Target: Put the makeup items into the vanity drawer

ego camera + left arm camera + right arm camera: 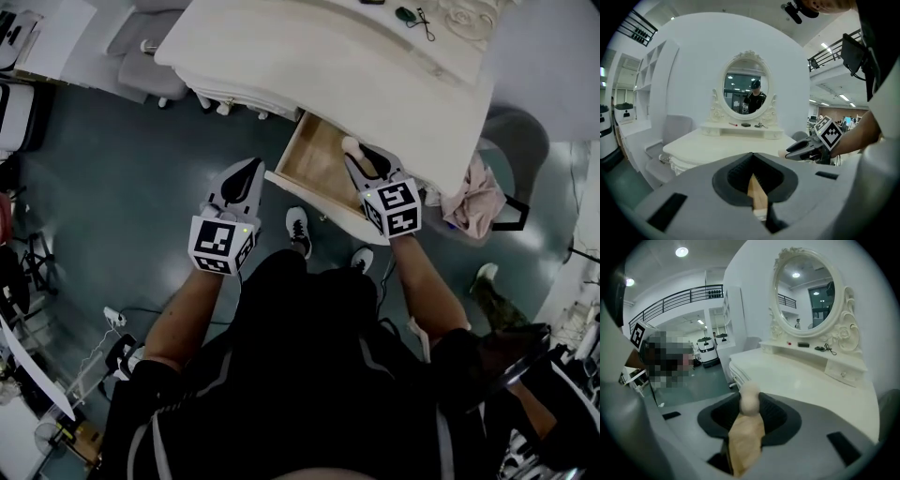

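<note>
The right gripper (750, 401) grips a beige makeup brush (745, 437) lengthwise. Its round pale head points forward over the open drawer (314, 159). The left gripper (752, 157) is closed and empty.

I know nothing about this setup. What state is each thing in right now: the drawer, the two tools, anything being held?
Vanity drawer: pulled open.
Right tool: closed on a beige makeup item.
Left tool: closed.
Small shelf drawer: shut.
</note>
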